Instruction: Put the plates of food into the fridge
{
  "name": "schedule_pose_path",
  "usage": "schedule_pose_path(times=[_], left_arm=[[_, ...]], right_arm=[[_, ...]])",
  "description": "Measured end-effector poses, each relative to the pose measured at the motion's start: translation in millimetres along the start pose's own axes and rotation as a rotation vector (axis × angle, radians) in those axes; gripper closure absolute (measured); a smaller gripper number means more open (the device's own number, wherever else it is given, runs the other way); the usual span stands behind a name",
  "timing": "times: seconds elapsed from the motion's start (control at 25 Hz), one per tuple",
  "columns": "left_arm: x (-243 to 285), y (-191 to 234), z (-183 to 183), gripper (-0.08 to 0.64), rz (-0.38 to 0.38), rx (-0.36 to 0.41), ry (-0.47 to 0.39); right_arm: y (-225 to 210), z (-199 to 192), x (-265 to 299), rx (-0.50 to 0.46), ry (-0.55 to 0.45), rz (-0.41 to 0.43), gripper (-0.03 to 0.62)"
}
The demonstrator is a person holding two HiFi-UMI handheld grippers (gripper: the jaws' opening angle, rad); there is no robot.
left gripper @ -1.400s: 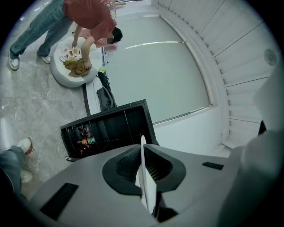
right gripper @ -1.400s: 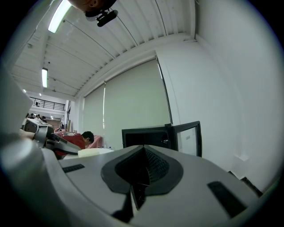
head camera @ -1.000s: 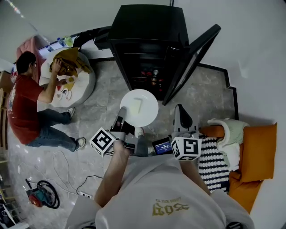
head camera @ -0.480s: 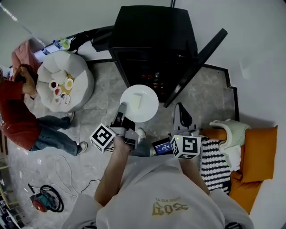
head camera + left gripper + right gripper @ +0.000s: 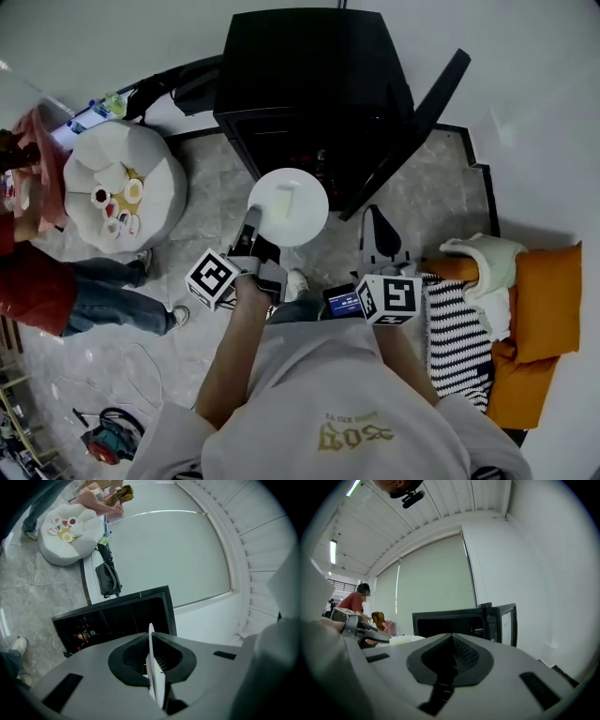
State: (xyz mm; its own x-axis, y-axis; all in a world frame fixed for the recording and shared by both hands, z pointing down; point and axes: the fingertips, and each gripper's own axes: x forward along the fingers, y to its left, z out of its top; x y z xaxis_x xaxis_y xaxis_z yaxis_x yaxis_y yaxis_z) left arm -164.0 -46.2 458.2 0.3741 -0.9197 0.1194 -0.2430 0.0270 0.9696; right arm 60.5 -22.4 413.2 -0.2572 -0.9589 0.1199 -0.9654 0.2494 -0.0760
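A black fridge [image 5: 309,94] stands ahead with its door [image 5: 412,122] swung open to the right; its dark inside shows in the left gripper view [image 5: 117,620]. My left gripper [image 5: 253,225] is shut on the near rim of a white plate [image 5: 288,206] that carries a pale piece of food [image 5: 284,201], held level just in front of the fridge opening. In the left gripper view the plate's rim [image 5: 152,667] shows edge-on between the jaws. My right gripper [image 5: 377,225] is shut and empty, to the right of the plate near the door; its jaws [image 5: 451,637] point at the fridge [image 5: 459,620].
A white round pouf [image 5: 159,202] with small dishes on it stands at the left, with a person in a red top [image 5: 37,281] beside it. An orange sofa [image 5: 534,319] with a striped cushion [image 5: 455,337] lies at the right. A black bag [image 5: 108,578] leans by the wall.
The plate in my left gripper has moved forward, closer to the fridge opening. The person at the left has shifted away from the pouf toward the view's edge. Both grips are unchanged.
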Motion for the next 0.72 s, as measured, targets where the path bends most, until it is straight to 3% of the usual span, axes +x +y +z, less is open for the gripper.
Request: schedule_pose_path(times=[0.72], left_arm=[[46.3, 5.2, 13.7, 0.541, 0.045, -0.045, -0.021]], right_arm=[[-5.6, -5.3, 70.2, -0.050, 0.047, 0.074, 0.584]])
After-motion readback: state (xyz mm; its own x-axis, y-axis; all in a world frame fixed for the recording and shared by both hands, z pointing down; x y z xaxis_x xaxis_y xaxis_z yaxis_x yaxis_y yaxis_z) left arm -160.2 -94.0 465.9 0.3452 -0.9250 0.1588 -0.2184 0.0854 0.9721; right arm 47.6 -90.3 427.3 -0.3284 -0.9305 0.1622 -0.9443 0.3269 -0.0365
